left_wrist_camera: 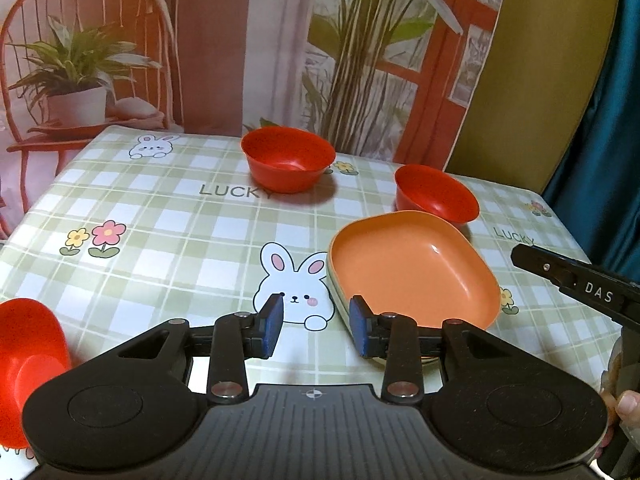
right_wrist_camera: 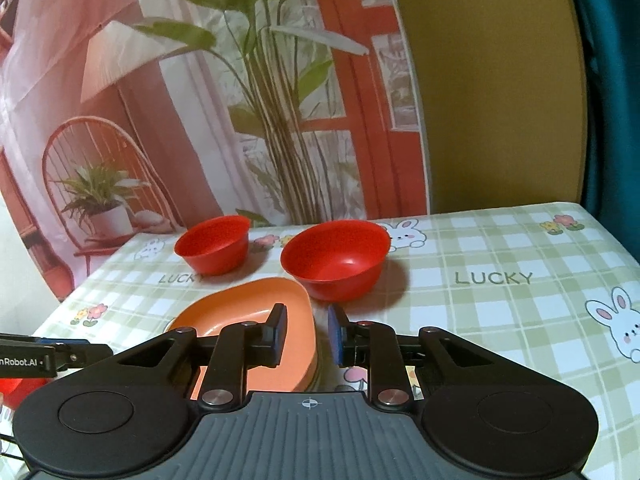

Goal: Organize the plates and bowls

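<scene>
An orange square plate [left_wrist_camera: 412,268] lies on the table, stacked on a pale plate whose rim [left_wrist_camera: 335,296] shows beneath it. Two red bowls stand behind it: one far centre [left_wrist_camera: 288,164], one to the right [left_wrist_camera: 436,194]. A third red bowl [left_wrist_camera: 30,344] sits at the near left edge. My left gripper [left_wrist_camera: 316,326] is open and empty, its right finger at the plate's left rim. My right gripper [right_wrist_camera: 306,334] is open and empty, its jaws either side of the orange plate's [right_wrist_camera: 248,312] right rim. The two far bowls also show in the right wrist view: one [right_wrist_camera: 216,244] and the other [right_wrist_camera: 336,258].
The table [left_wrist_camera: 160,216] has a green checked cloth with rabbits and "LUCKY" print. A printed backdrop of plants and a chair hangs behind it. A teal curtain [left_wrist_camera: 616,120] hangs at the right. The right gripper's body [left_wrist_camera: 580,284] shows at the left wrist view's right edge.
</scene>
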`<action>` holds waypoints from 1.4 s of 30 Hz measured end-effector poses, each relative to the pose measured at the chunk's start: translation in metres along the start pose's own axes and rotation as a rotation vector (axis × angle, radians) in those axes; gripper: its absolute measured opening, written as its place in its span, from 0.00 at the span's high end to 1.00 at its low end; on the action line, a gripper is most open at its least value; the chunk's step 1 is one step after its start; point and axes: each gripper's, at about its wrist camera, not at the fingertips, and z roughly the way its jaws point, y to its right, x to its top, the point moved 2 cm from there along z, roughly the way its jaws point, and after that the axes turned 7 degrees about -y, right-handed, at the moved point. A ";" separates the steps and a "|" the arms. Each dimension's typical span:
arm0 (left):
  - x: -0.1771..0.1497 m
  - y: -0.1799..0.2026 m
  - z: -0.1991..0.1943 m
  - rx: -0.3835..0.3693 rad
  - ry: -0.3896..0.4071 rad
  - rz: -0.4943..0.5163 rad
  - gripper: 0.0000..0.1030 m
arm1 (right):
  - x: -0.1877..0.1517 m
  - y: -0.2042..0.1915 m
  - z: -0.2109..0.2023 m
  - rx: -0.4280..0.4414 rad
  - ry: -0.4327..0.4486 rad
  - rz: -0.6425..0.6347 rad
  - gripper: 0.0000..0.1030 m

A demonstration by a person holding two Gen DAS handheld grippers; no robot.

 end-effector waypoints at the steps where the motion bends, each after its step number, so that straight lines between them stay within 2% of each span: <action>1: -0.001 0.000 -0.001 0.000 0.000 -0.001 0.63 | -0.001 0.000 -0.001 -0.002 -0.001 0.000 0.79; 10: -0.007 -0.010 -0.006 0.012 -0.006 -0.018 0.63 | -0.008 -0.002 -0.001 0.006 -0.026 -0.008 0.79; 22: 0.002 -0.013 -0.014 0.011 0.011 -0.045 0.63 | -0.004 -0.007 0.002 0.021 -0.033 -0.009 0.79; 29: 0.029 -0.019 -0.032 0.008 0.084 -0.062 0.63 | 0.022 -0.016 -0.004 0.042 0.008 -0.008 0.79; 36: 0.055 -0.030 -0.028 0.031 0.121 -0.065 0.62 | 0.055 -0.036 0.003 0.093 0.041 -0.053 0.77; 42: 0.074 -0.030 -0.024 0.032 0.146 -0.057 0.56 | 0.076 -0.041 0.011 0.085 0.052 -0.092 0.77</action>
